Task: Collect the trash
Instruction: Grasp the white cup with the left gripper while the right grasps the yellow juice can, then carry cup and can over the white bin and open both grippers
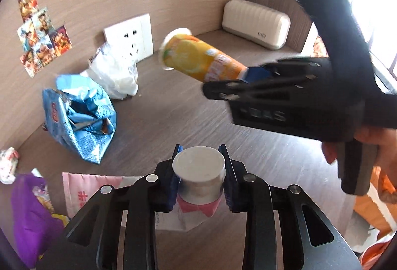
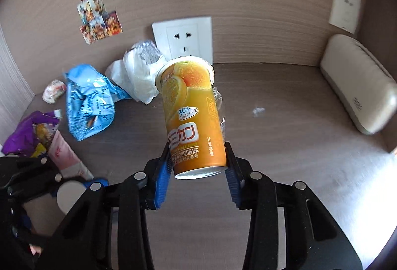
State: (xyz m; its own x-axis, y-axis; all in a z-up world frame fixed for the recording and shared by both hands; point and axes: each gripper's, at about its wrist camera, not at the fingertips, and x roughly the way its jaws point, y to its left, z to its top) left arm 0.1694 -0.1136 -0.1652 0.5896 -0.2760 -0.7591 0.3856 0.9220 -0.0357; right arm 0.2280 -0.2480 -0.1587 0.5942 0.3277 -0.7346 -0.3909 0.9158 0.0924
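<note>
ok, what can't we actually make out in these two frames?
- Bottle in the left tongs: the left wrist view shows only its white cap and silver neck; the tongs hide the body and label.
- Orange jelly cup: whether it is empty; right wrist view, opaque wall.
- Blue snack bag: contents; left wrist view, crumpled folds.
- Purple wrapper: cut off by the left wrist view's edge.
- Right tongs: motion-blurred in the left wrist view.

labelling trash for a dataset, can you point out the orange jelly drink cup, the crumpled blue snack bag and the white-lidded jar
orange jelly drink cup (image 2: 191,121): right wrist view, middle of its printed side.
crumpled blue snack bag (image 1: 79,118): left wrist view, centre of the crumpled foil.
white-lidded jar (image 1: 198,163): left wrist view, top of its lid.
</note>
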